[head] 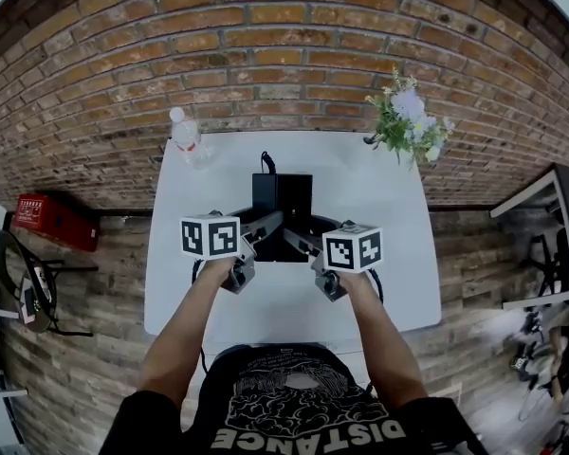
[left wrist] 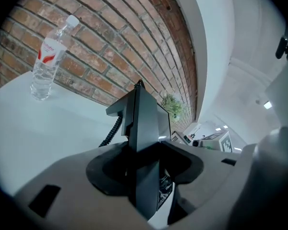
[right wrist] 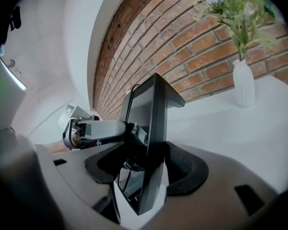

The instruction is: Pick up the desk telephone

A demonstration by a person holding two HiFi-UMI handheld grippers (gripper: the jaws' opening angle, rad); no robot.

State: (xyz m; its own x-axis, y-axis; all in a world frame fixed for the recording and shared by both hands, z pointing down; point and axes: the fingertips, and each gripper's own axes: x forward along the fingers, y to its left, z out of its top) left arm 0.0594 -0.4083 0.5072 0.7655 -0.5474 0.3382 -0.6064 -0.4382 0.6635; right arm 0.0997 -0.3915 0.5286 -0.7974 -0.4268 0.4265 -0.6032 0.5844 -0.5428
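A black desk telephone (head: 283, 197) stands at the middle of the white table (head: 384, 282). My left gripper (head: 264, 226) is shut on its left side, and my right gripper (head: 303, 242) is shut on its right side. In the left gripper view the telephone's (left wrist: 145, 138) edge runs upright between the jaws of the left gripper (left wrist: 144, 174), and its coiled cord (left wrist: 110, 133) hangs at the left. In the right gripper view the right gripper (right wrist: 145, 171) clamps the telephone (right wrist: 152, 123), with the left gripper (right wrist: 93, 131) on the far side. I cannot tell whether the telephone is off the table.
A clear water bottle (head: 185, 136) (left wrist: 45, 61) stands at the table's back left. A white vase of flowers (head: 408, 121) (right wrist: 243, 83) stands at the back right. A brick wall runs behind. A red box (head: 55, 220), a chair (head: 24, 287) and another table (head: 550, 240) flank the table.
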